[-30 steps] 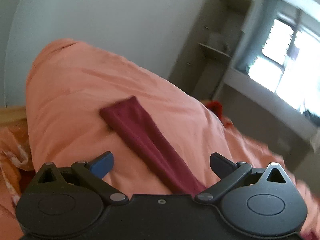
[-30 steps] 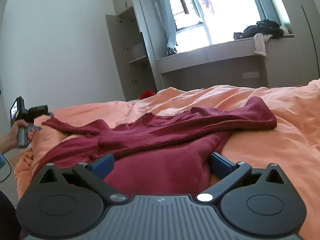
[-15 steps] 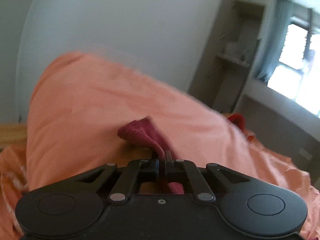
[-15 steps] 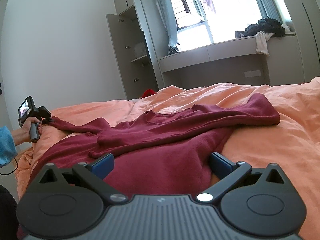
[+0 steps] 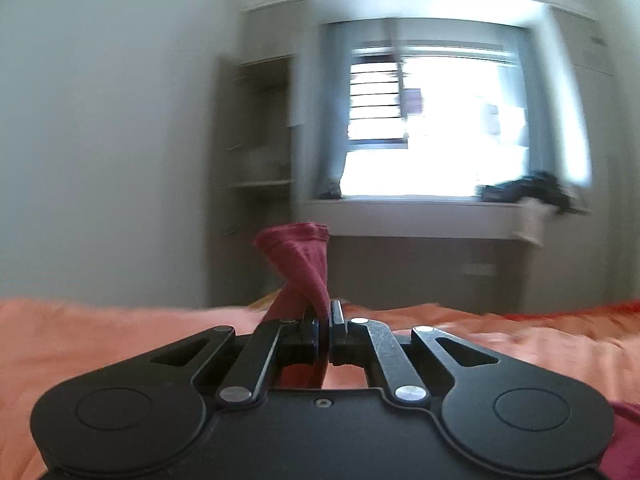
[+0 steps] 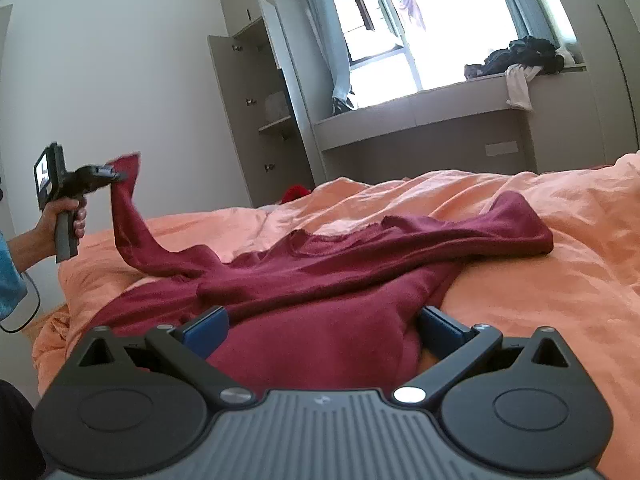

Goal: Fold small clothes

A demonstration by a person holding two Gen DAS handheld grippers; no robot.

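Observation:
A dark red long-sleeved top [image 6: 320, 280] lies crumpled on an orange bedspread [image 6: 540, 280]. My left gripper [image 5: 324, 312] is shut on the end of its left sleeve [image 5: 298, 264], which sticks up past the fingers. In the right wrist view that gripper [image 6: 120, 174] holds the sleeve [image 6: 128, 216] lifted above the bed's left side. My right gripper [image 6: 320, 328] is open, low over the top's body, one finger on each side of the cloth. The other sleeve [image 6: 512, 228] lies stretched to the right.
An open grey wardrobe [image 6: 264, 120] and a window bench [image 6: 440, 120] with a pile of dark clothes [image 6: 520, 56] stand beyond the bed. A red item [image 6: 296, 194] lies at the bed's far edge. The bed's left edge drops to the floor.
My left gripper closed on the sleeve end, then lifted it off the bed and swung to face the window. My right gripper stayed open and barely moved.

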